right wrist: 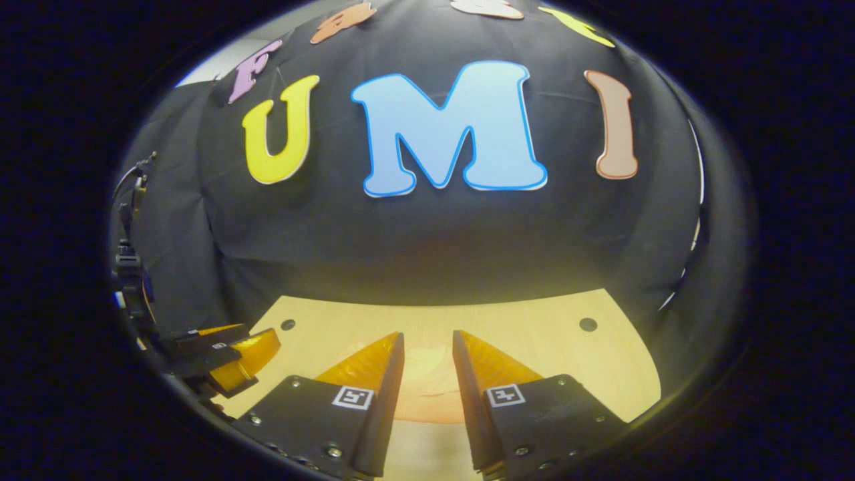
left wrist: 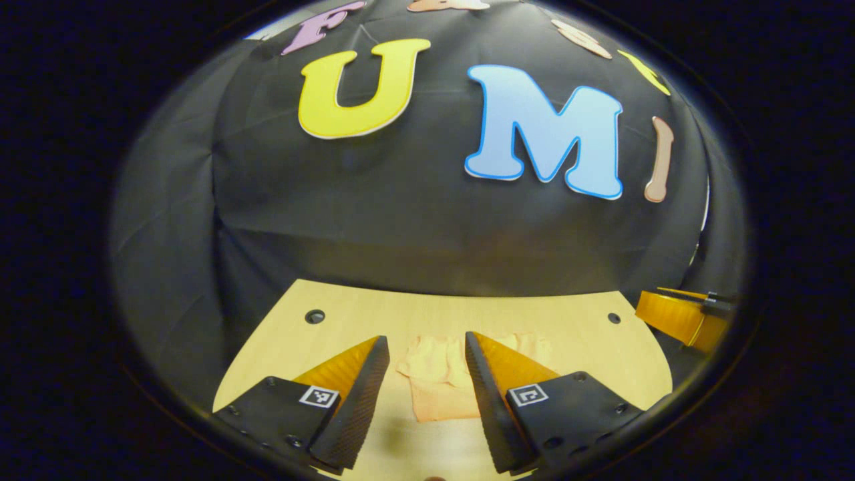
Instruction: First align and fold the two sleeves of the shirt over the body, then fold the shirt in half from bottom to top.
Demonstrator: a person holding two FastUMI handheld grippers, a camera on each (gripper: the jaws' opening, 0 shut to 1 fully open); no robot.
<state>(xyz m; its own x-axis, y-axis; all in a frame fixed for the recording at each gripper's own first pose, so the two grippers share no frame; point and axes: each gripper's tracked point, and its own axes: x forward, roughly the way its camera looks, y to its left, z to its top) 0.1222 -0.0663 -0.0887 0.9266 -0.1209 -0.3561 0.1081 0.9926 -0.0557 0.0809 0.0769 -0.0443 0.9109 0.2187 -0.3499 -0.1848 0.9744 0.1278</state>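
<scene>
Fingers of the left gripper [left wrist: 427,344] stand well apart in the left gripper view, with nothing between the pads; jaws wide. Each finger mount carries a small square black-and-white marker tag, a coded pattern and not readable writing. Beyond the tips and framed in the gap lies the shirt [left wrist: 444,384], a pale peach, rumpled piece of cloth on the light wooden table [left wrist: 374,314]. Its near edge looks straight; its far part is bunched in soft folds. Sleeves cannot be told apart from the body. The left gripper hangs above the table, apart from the cloth.

Right gripper [right wrist: 427,341] in the right gripper view: fingers closer together than the left pair, still with a clear gap, holding nothing. The same marker tags sit on its mounts. Through the gap the shirt [right wrist: 427,394] shows as a blurred peach patch on the table [right wrist: 534,321], just beyond the tips; whether they touch it I cannot tell.

Farther out, the table has small dark round holes near both far corners. At the right edge of the left gripper view the right gripper [left wrist: 681,317] shows from the side. At the left edge of the right gripper view the left gripper [right wrist: 230,357] shows, with dark cabling above it. No brand names or readable labels on gripper, shirt or table.
</scene>
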